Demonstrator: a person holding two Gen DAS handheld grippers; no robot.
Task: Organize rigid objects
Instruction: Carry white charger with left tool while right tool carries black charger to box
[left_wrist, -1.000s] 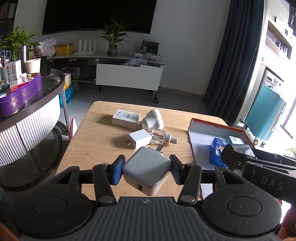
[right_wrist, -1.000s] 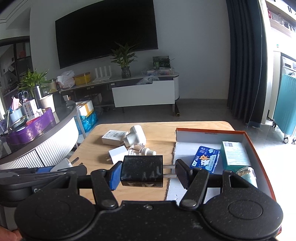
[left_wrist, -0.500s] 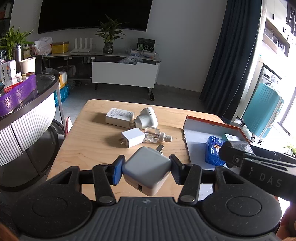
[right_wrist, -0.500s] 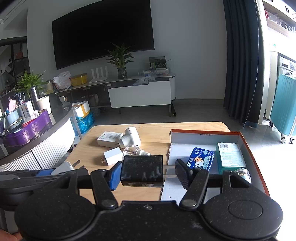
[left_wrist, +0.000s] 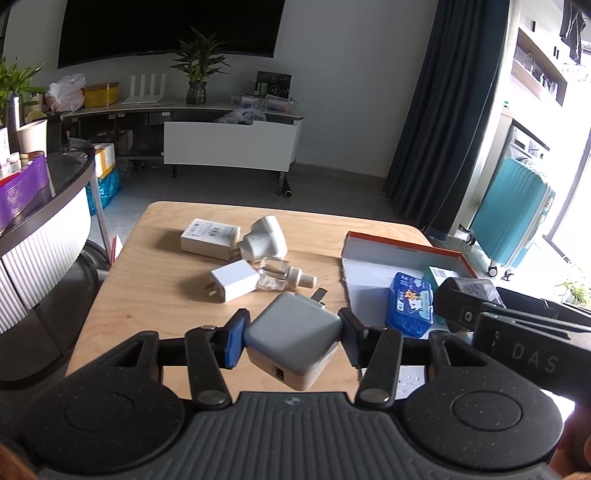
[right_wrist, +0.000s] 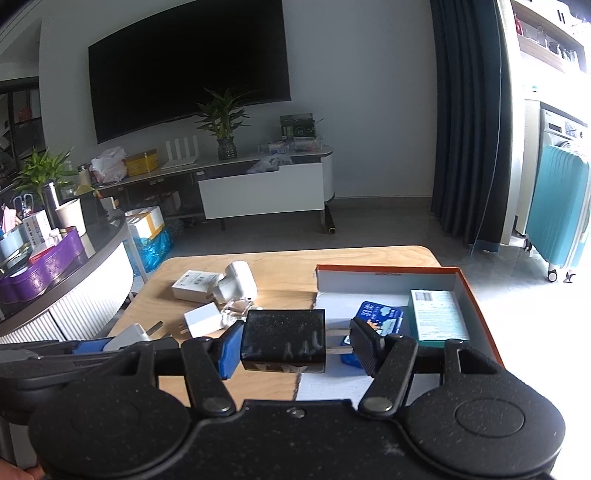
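On the left half of the wooden table (left_wrist: 155, 295), four items lie loose: a flat white adapter (left_wrist: 209, 240), a white plug-in unit (left_wrist: 263, 240), a small white charger (left_wrist: 233, 280) and a clear bottle (left_wrist: 277, 277). Nearer, the left gripper (left_wrist: 293, 338) is clamped on a grey charger (left_wrist: 293, 339), held above the table. The right gripper (right_wrist: 291, 345) is clamped on a black charger (right_wrist: 283, 339) by body and prongs, at the near left edge of the orange-rimmed box (right_wrist: 476, 295). At right, the box already holds a blue packet (right_wrist: 380, 314) and a teal carton (right_wrist: 437, 317). Judged partly done: two chargers in transit, four items unsorted.

We are looking from both wrists, close above the table (left_wrist: 155, 291), facing the TV (right_wrist: 188, 66); both are sharing the box (right_wrist: 476, 295).
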